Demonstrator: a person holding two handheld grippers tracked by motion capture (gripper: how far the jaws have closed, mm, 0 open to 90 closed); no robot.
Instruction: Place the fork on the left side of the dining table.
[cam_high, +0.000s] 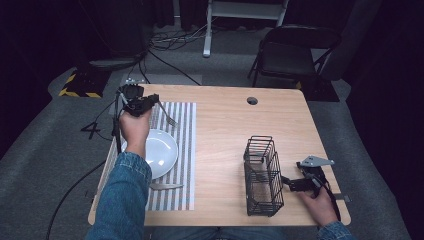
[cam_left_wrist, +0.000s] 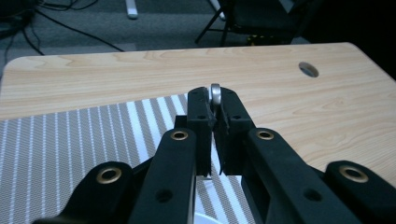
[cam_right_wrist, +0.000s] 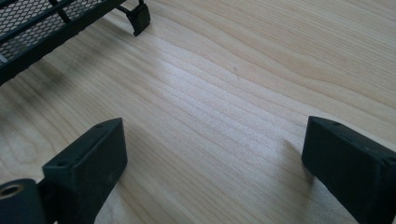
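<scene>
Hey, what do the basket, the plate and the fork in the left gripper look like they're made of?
Basket: black coated wire, judging by its thin bars and mesh. Plate: glossy white, probably ceramic. Fork: shiny silver, likely steel; left gripper clamps its handle.

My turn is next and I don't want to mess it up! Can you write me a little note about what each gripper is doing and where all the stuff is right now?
Left gripper: shut on a fork, held up over the far end of the striped placemat.
Right gripper: open, holding nothing, low over the bare table just right of the black wire basket.
White plate: on the placemat.
Knife: lying on the placemat, near side of the plate.
Done: plate and knife are set out.
Left, probably: put the fork down by the plate. Something still seems to be lying in the basket, but I can't tell what.
</scene>
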